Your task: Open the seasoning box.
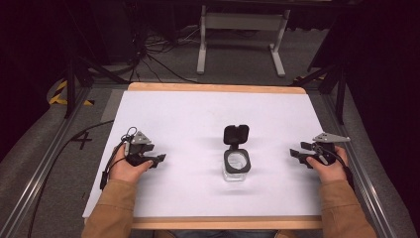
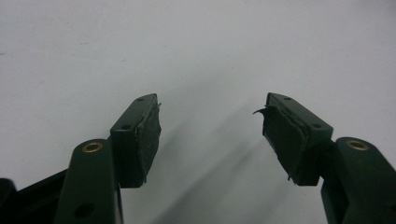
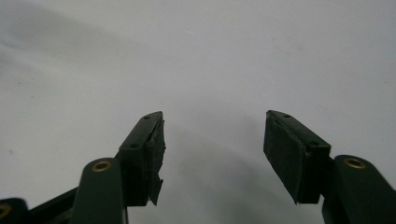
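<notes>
A small clear container (image 1: 236, 168) with a black rim stands in the middle of the white table; its black hinged lid (image 1: 236, 134) is flipped open toward the far side. My left gripper (image 1: 157, 160) rests on the table well to the left of it, jaws pointing right. My right gripper (image 1: 296, 154) rests near the right edge, jaws pointing left at the container. In the left gripper view the left gripper (image 2: 212, 126) is open over bare white surface. In the right gripper view the right gripper (image 3: 214, 140) is open too, nothing between its pads.
The white sheet (image 1: 198, 114) covers a wood-edged table (image 1: 213, 88). Aluminium rails run along both sides. Beyond the far edge are cables on the floor and a white stand (image 1: 241, 22).
</notes>
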